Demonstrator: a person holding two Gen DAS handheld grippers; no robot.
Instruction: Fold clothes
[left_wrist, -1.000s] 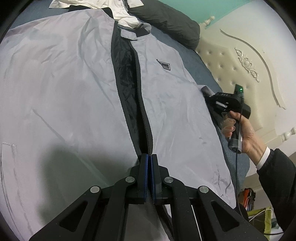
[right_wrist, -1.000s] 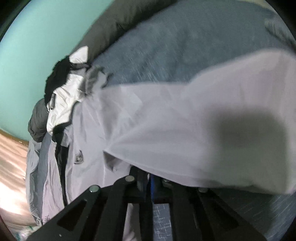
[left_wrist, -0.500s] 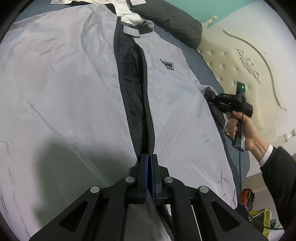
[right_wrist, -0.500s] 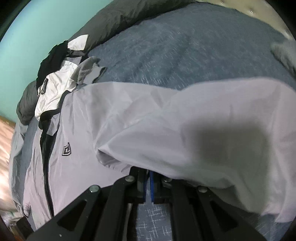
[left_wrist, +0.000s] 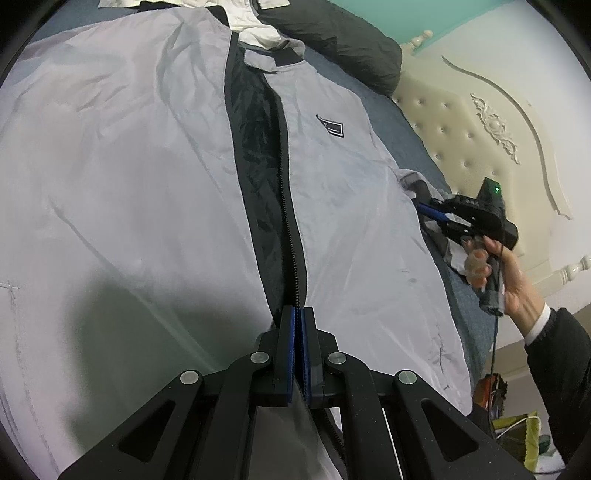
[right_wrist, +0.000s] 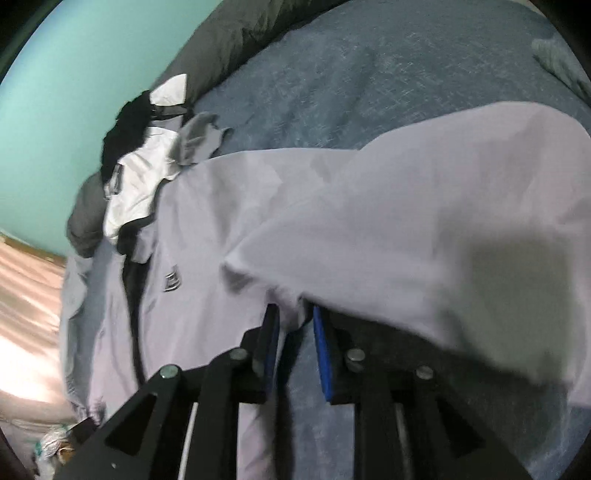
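A light grey zip jacket (left_wrist: 140, 177) with a black lining and a chest logo (left_wrist: 331, 126) lies spread front up on the bed. My left gripper (left_wrist: 299, 314) is shut on the jacket's hem at the bottom of the zip. My right gripper (right_wrist: 293, 314) is open, with a fold of the jacket's sleeve (right_wrist: 424, 236) draped over and between its fingers. It also shows in the left wrist view (left_wrist: 428, 210) at the jacket's right edge, held by a hand.
The jacket rests on a blue-grey bedspread (right_wrist: 369, 85). A dark pillow (left_wrist: 340, 40) and a white and black garment (right_wrist: 136, 177) lie by the collar. A cream tufted headboard (left_wrist: 480, 122) stands at the right.
My right gripper has opened and let the sleeve fabric loose between its fingers. My left gripper stays shut on the hem, and the jacket lies flatter.
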